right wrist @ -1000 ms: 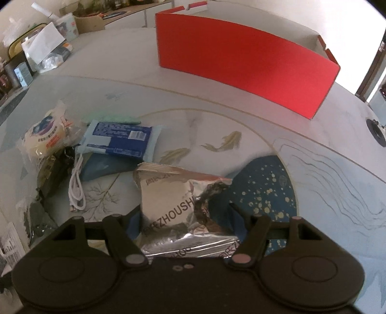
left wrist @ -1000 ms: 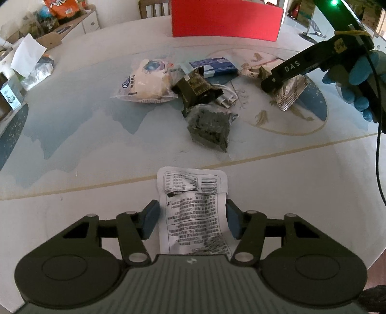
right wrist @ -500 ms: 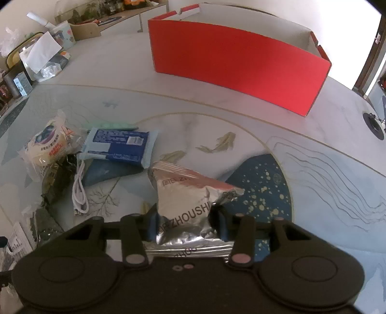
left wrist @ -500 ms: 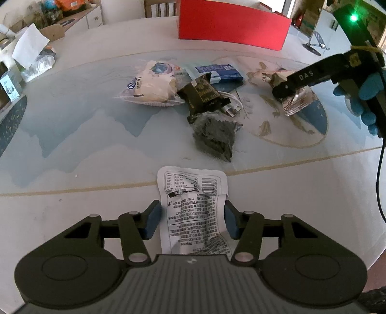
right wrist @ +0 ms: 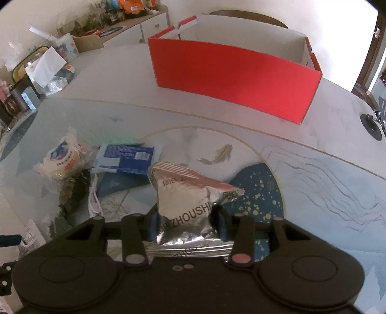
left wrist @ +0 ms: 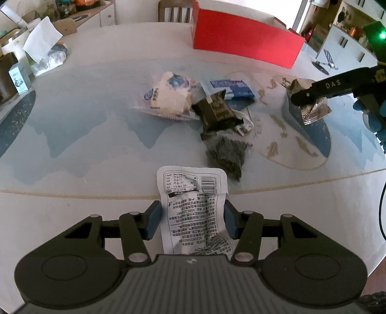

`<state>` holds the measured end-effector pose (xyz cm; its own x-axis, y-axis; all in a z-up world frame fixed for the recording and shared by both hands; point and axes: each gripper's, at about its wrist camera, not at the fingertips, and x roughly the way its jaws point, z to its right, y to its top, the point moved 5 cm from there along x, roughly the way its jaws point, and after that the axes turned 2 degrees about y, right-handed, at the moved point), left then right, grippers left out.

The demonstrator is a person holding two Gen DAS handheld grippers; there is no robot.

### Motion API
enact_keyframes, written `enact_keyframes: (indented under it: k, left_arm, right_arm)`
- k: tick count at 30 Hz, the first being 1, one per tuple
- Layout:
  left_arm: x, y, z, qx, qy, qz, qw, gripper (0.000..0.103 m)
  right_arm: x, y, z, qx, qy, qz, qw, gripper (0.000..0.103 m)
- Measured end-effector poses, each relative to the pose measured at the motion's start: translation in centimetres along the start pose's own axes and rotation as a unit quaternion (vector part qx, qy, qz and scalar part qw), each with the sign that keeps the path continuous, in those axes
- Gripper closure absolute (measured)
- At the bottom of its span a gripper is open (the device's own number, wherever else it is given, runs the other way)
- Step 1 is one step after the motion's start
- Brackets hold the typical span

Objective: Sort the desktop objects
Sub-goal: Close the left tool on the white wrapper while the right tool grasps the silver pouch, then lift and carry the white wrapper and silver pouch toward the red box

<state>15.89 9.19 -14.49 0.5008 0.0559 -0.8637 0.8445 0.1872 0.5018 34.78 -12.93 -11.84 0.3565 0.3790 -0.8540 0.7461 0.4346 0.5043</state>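
Observation:
My left gripper (left wrist: 191, 221) is shut on a white printed packet (left wrist: 193, 205) and holds it above the table's near part. My right gripper (right wrist: 187, 225) is shut on a silver foil snack bag (right wrist: 187, 200) and holds it lifted above the table; the bag also shows in the left wrist view (left wrist: 311, 106), at the right. A red open box (right wrist: 231, 74) stands at the back of the table. A pile lies mid-table: a cream bread bag (left wrist: 168, 96), a blue tissue pack (left wrist: 229, 88), a dark packet (left wrist: 217, 112), a white cable (left wrist: 246, 123), and a clear bag of dark bits (left wrist: 225, 154).
The round table (left wrist: 84, 145) has a painted blue and white top. Boxes, tissues and clutter (left wrist: 36, 55) stand at the far left edge. A small black stand (right wrist: 371, 125) sits at the far right. A chair (left wrist: 173, 12) stands behind the table.
My right gripper shut on the silver bag and lifted it off the table toward the red box. My left gripper rose a little, still holding the white packet.

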Motion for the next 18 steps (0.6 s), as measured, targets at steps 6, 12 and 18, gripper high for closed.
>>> enact_keyframes:
  k: [6,12,18]
  left_arm:
    - [-0.6,1.2,-0.3,-0.008,0.003,0.011,0.9999,0.051]
    - [-1.0,2.6,-0.3,-0.013,0.004,0.023,0.9996,0.051]
    - [-1.4,4.3,-0.2,-0.015,0.013,0.038,0.9991,0.051]
  right_arm:
    - [-1.3,0.9,-0.2,0.000,0.011,0.008,1.000,0.058]
    - [-2.4,1.6,-0.4,-0.001,0.022,0.019,1.000,0.058]
    - [-3.5,2.8,-0.4,0.003,0.037,0.034,0.999,0.058]
